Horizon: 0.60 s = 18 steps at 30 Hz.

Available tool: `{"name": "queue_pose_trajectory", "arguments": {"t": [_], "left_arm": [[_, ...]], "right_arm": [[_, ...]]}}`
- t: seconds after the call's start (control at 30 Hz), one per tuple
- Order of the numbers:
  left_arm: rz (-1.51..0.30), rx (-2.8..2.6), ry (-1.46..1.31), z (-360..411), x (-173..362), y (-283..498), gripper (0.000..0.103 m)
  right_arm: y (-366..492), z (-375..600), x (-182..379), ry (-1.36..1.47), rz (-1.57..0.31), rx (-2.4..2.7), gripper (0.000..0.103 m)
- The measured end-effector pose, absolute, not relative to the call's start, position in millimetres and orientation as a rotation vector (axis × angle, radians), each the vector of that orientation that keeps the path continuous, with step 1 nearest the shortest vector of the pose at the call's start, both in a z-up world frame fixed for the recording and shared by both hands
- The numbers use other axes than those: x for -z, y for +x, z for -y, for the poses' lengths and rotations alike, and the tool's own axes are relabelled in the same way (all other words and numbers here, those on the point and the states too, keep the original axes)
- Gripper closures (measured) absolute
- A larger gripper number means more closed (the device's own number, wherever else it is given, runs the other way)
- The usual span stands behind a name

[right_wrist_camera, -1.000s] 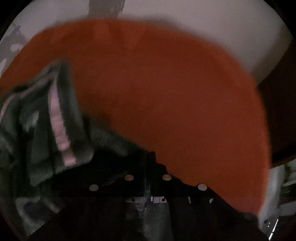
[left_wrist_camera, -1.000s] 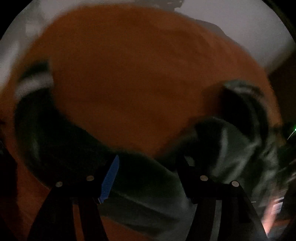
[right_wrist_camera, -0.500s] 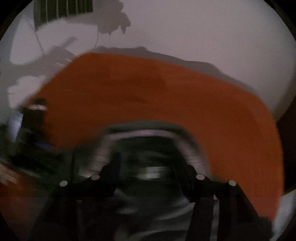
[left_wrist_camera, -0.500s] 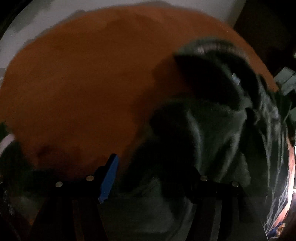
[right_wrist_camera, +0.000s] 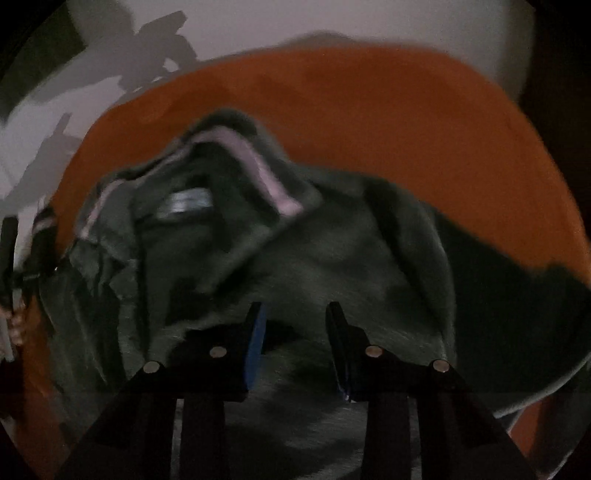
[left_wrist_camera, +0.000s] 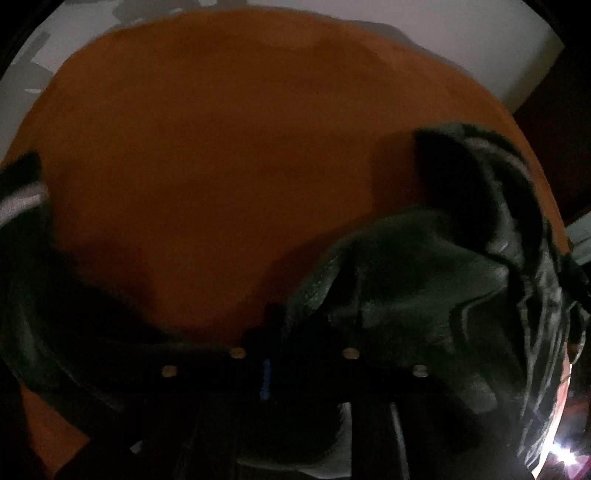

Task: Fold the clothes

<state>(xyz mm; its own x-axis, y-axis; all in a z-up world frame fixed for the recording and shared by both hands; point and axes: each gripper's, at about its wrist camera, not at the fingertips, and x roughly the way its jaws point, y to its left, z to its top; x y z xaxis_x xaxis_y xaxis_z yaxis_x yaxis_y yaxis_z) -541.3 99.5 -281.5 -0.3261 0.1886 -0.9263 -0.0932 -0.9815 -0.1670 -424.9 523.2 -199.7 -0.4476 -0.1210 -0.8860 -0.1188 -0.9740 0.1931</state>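
Lying crumpled on the orange cloth-covered surface [right_wrist_camera: 388, 110], the dark grey-green soft fabric garment [right_wrist_camera: 332, 251] with pale pink trim along its neckline filled most of the right wrist view, its collar opening raised toward the far side of that surface and a small light label showing just inside the collar. The right gripper [right_wrist_camera: 295, 332] hovered over the near part of the garment with its two black fingers standing apart, a clear gap of fabric visible between them and nothing pinched; a blue pad lined the inner face of one finger. In the left wrist view the same garment [left_wrist_camera: 424, 288] was bunched at the right side of the orange surface [left_wrist_camera: 221, 166], with another dark fold with a pale band reaching in at the left edge. The left gripper [left_wrist_camera: 273, 347] had its fingers drawn together, only a thin sliver of blue pad showing between them, and dark cloth lay right at the tips, so it appeared to be clamped on an edge of the garment, though the dim light made the exact contact hard to see. Beyond the far edge of the orange surface stood a pale wall [right_wrist_camera: 332, 22] crossed by grey shadows. At the left rim of the right wrist view, a person's fingers [right_wrist_camera: 16, 325] showed beside the garment.
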Motion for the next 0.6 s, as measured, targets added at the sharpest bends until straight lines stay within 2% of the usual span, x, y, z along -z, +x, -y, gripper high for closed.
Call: {"name": "queue_pose_trajectory", "arguments": {"t": [0.07, 0.13, 0.17, 0.27, 0.3, 0.37, 0.4, 0.43, 0.53, 0.57, 0.6], "left_arm": [[0.231, -2.449, -1.606, -101.4, 257.0, -552.6, 0.062], [0.254, -2.486, -1.556, -111.1, 243.4, -567.8, 0.037], [0.264, -2.503, -1.531, -116.0, 236.7, -575.5, 0.035], [0.016, -2.427, -1.616, -156.9, 254.8, -587.8, 0.035], [-0.052, -2.397, -1.646, -159.4, 264.7, -586.3, 0.037], [-0.114, -2.344, -1.672, -175.3, 278.2, -574.1, 0.062], [-0.102, -2.347, -1.668, -182.0, 282.1, -575.2, 0.089], [-0.090, -2.350, -1.663, -188.8, 286.0, -576.4, 0.101], [-0.045, -2.613, -1.402, -194.6, 255.8, -567.5, 0.103], [0.023, -2.756, -1.195, -187.8, 234.6, -556.9, 0.103], [0.023, -2.834, -1.180, -182.2, 230.3, -557.3, 0.103]], "right_arm": [[-423.6, -542.5, 204.6, 1.673, 0.411, 2.642, 0.070], [-426.5, -549.0, 202.2, 1.646, 0.394, 2.649, 0.070], [-428.7, -550.6, 200.1, 1.624, 0.377, 2.650, 0.070], [-438.7, -549.9, 193.3, 1.562, 0.313, 2.655, 0.070], [-443.3, -547.2, 191.3, 1.547, 0.293, 2.656, 0.070], [-451.3, -541.6, 190.6, 1.535, 0.291, 2.653, 0.070], [-455.2, -538.9, 190.2, 1.529, 0.290, 2.652, 0.070], [-459.2, -536.1, 189.8, 1.523, 0.290, 2.651, 0.070], [-471.2, -527.8, 188.7, 1.505, 0.287, 2.647, 0.070], [-475.1, -525.0, 188.4, 1.499, 0.286, 2.645, 0.070], [-479.1, -522.2, 188.0, 1.493, 0.285, 2.644, 0.070]]}}
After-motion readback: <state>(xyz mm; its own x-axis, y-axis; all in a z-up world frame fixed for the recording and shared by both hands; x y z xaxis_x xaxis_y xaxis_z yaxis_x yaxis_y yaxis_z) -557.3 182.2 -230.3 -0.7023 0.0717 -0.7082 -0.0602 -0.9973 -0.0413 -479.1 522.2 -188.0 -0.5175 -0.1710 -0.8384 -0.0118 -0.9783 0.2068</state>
